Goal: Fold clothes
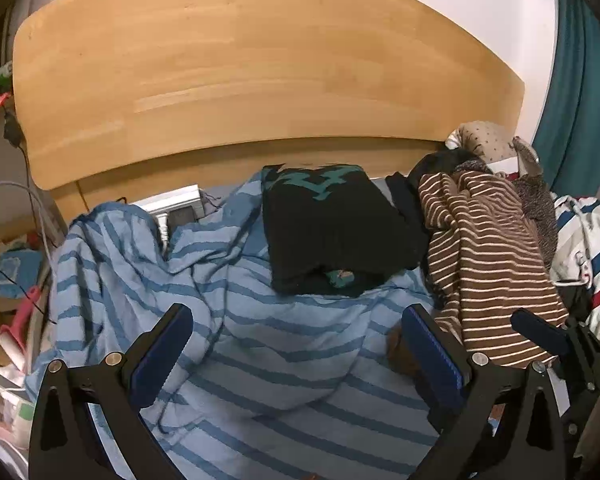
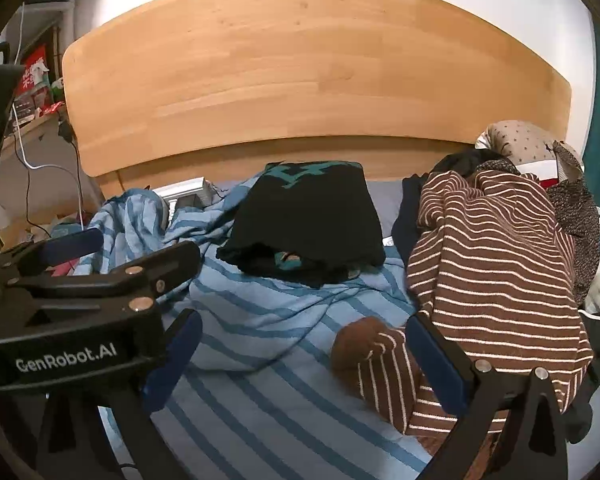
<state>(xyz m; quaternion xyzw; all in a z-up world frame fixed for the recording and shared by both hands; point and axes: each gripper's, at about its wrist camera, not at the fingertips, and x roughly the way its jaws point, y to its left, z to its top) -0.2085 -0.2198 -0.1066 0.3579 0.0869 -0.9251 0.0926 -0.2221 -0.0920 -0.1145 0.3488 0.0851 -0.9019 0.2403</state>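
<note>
Folded black garment (image 1: 332,228) lies lengthwise toward the headboard (image 1: 260,64), perhaps square; left gripper (image 1: 296,344) and right gripper (image 2: 304,356) jaws apart, empty.

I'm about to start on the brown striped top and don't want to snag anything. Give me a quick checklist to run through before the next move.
1. Left gripper open and holding nothing: ok.
2. Right gripper open and holding nothing: ok.
3. Brown striped top flat for folding: not ok, bunched in a heap.
4. Its sleeve within reach between the right fingers: ok.
5. Folded black garment apart from the top: ok in the right view.
6. Other clothes tangled with the top: cannot tell; dark pieces lie behind it.
</note>
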